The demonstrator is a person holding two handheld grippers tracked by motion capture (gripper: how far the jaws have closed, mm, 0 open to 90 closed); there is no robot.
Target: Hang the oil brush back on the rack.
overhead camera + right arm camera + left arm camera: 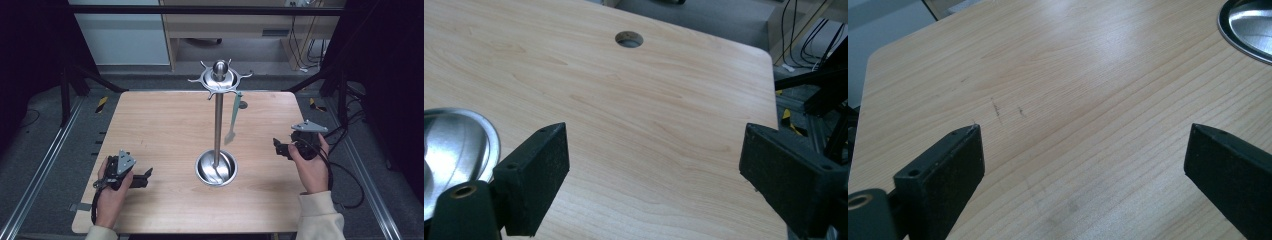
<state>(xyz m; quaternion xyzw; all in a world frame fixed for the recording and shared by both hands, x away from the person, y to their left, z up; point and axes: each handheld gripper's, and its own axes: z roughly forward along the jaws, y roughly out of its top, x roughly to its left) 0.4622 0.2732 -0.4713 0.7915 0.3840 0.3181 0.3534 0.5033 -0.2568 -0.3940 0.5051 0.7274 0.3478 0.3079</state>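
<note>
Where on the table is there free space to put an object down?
Bare wood lies between the left gripper and the stand's round base, also along the far left of the table. It is tighter right of the pole, where a utensil hangs near the right gripper.

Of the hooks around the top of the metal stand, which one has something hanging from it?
The hook on the right side of the tall steel stand holds a pale green utensil; the other hooks are bare.

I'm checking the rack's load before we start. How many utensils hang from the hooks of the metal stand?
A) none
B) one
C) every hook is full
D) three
B: in the high view a single utensil hangs from the right side of the stand, whose other hooks are bare.
</note>
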